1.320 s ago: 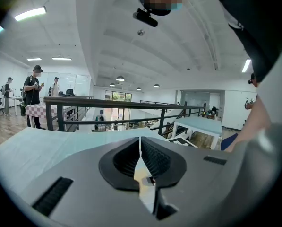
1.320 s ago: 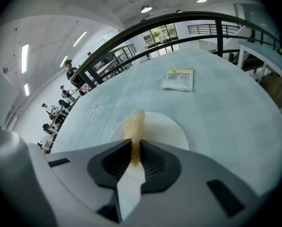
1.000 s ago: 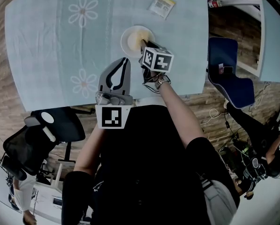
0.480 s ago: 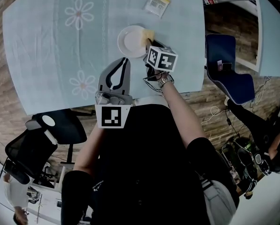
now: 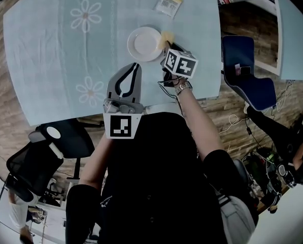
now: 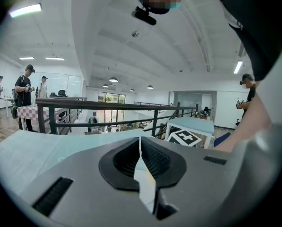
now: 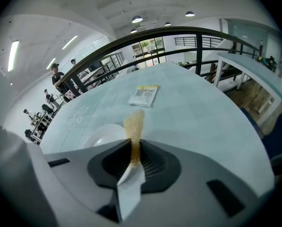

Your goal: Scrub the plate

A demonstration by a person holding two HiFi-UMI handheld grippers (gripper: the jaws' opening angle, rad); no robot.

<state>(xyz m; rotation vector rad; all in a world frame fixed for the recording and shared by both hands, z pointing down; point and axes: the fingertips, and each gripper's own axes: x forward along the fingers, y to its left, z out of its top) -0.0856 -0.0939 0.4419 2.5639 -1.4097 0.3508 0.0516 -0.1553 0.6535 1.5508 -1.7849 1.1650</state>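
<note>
A white plate [image 5: 144, 43] sits on the pale blue tablecloth [image 5: 49, 60] near the table's front edge; it also shows in the right gripper view [image 7: 104, 136], low and left of the jaws. My right gripper [image 5: 167, 43] is shut on a thin yellow sponge [image 7: 133, 128], which sticks up out of the jaws. The sponge [image 5: 167, 37] hangs just right of the plate's rim, off the plate. My left gripper [image 5: 131, 66] is held back near my body, below the plate, shut with nothing in it [image 6: 141, 141].
A small printed packet [image 5: 168, 4] lies on the cloth beyond the plate, also in the right gripper view [image 7: 144, 95]. A blue chair [image 5: 245, 78] stands right of the table, a black chair [image 5: 44, 146] at lower left. People stand far off [image 6: 23, 96].
My right gripper has carried the sponge rightward off the plate, from over its middle to just past its right rim. The left gripper has stayed put.
</note>
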